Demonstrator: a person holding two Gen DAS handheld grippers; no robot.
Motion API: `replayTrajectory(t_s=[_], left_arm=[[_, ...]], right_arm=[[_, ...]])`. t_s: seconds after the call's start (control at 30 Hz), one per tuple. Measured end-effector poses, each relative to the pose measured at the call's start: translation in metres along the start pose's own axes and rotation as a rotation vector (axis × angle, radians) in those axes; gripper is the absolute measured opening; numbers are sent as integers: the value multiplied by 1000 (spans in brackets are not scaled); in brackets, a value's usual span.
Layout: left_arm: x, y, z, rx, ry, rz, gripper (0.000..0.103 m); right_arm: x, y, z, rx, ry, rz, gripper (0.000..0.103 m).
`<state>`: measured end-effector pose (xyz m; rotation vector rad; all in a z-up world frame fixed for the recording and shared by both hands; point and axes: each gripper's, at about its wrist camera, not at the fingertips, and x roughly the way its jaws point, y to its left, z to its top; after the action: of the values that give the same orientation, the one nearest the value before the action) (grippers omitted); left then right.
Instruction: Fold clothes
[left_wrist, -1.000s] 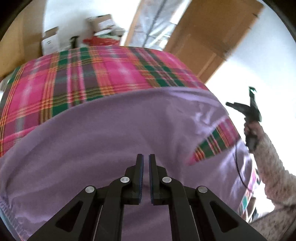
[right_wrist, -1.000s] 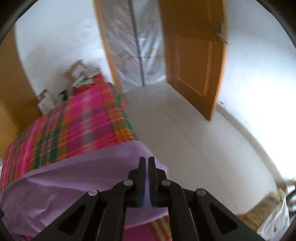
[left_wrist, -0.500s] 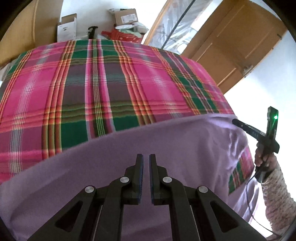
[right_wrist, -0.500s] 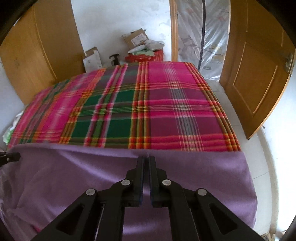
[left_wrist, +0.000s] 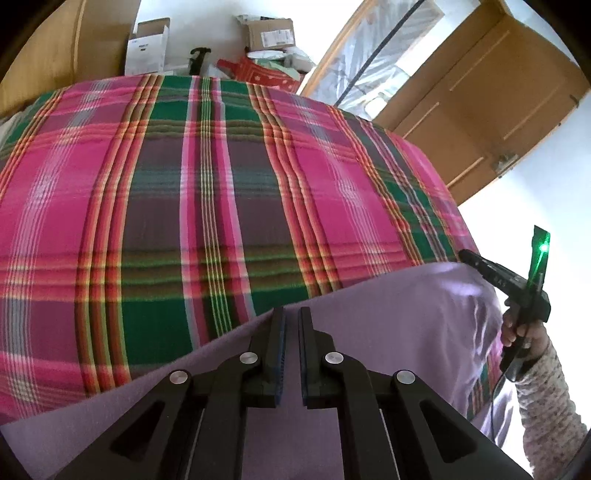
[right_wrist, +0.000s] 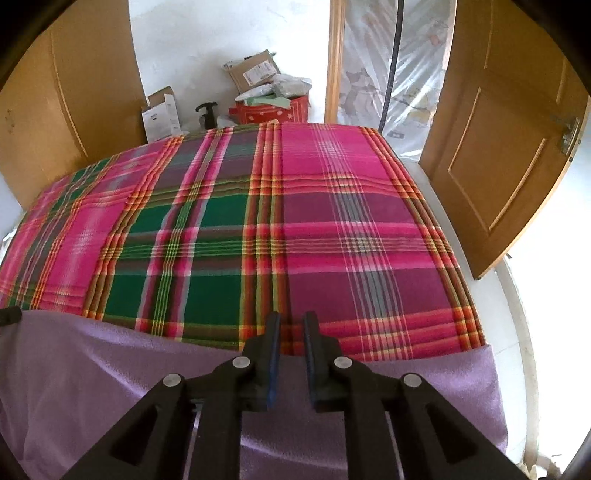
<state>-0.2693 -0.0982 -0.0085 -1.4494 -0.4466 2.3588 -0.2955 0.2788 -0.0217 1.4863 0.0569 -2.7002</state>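
Along the near edge of the plaid-covered bed (right_wrist: 332, 236), a purple garment (right_wrist: 110, 376) is spread. The left gripper (left_wrist: 290, 317) is seen nearly closed at the cloth's edge; whether cloth is pinched cannot be told. The right gripper (right_wrist: 291, 325), jaws just opening, is shown slightly parted, nothing visibly clamped.

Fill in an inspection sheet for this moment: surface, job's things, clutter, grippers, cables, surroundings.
Surface: bed under a plaid blanket.
Job's things: purple cloth lying along the bed's near edge.
Clutter: cardboard boxes and a red bag beyond the bed.
Grippers: left gripper shut over the cloth edge; right gripper has just been opening, nothing between its fingers.
Cables: black cable hanging beside the sleeve.
Surroundings: wooden door, plastic sheeting.
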Motion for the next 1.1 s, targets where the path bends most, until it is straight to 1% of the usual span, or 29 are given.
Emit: replayTrajectory(t_s=[0.1,0.2,0.3,0.4,0.5,0.6,0.7,0.77,0.83,0.9,0.97,1.03,1.07,1.1], left_arm=[[-5,8,1,-47,-1,-3,6],[-18,14,-4,-80,-18,-3,6],[-40,12,-18,-65,-34,-2,6],[-65,10,-37,-55,-56,13,6],[-84,14,-60,-70,-64,18,6],[-104,22,-91,-78,-67,40,7],[-120,33,-122,-99,-68,81,7],[-131,45,-142,-134,-84,88,7],[-138,61,-159,-194,-90,88,7],[-143,77,-177,-250,-91,90,7],[-145,93,-189,-297,-90,105,7],[-151,106,-198,-346,-120,80,7],[-153,110,-200,-362,-134,77,7],[-154,114,-200,-370,-149,90,7]], right_arm=[[-16,0,-7,30,-14,46,13],[-44,7,-19,11,-49,61,13],[-67,16,-35,4,-59,118,13],[-87,32,-56,-13,-54,187,13],[-104,57,-82,-71,-44,261,13],[-120,85,-109,-143,-36,323,13],[-124,108,-130,-191,-8,375,13],[-124,123,-145,-226,17,405,13],[-122,139,-161,-260,48,428,13],[-120,152,-173,-297,67,433,13],[-120,160,-179,-310,63,435,13],[-119,166,-180,-306,59,443,13],[-119,168,-181,-298,55,443,14],[-119,171,-180,-292,49,443,14]])
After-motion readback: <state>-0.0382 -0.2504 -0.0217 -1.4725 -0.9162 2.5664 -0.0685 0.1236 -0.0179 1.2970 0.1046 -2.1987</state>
